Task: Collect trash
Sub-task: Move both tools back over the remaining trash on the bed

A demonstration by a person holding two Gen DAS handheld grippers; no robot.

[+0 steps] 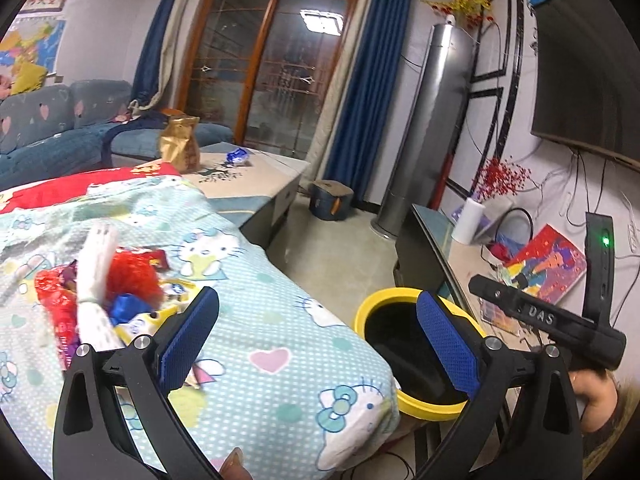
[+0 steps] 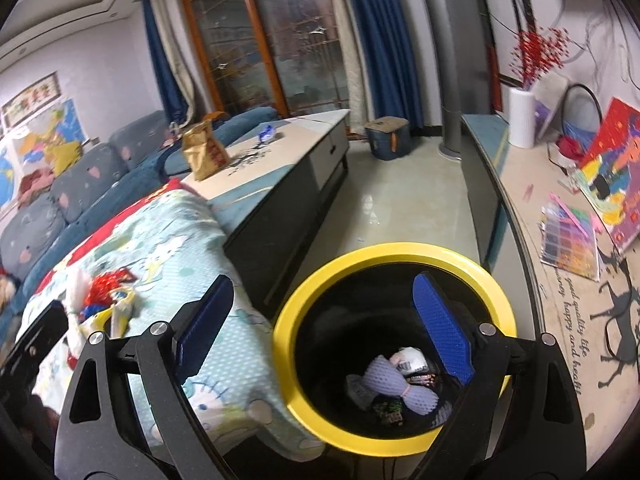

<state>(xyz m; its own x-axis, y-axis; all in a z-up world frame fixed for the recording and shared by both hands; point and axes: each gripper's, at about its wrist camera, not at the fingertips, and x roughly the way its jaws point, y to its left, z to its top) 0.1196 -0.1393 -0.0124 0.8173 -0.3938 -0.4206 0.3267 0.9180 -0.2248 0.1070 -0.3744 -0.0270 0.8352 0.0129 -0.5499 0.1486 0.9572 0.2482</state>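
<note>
Right hand-held gripper (image 2: pixel 324 330) agape over bin (image 2: pixel 396 252) — trash (image 2: pixel 400 380) below.

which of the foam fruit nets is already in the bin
The purple foam net, lying at the bottom of the yellow-rimmed bin. The white net is on the blanket.

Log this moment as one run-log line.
left gripper: open, empty | right gripper: open, over yellow bin | bin: some trash inside | wrapper pile: on blanket
</note>
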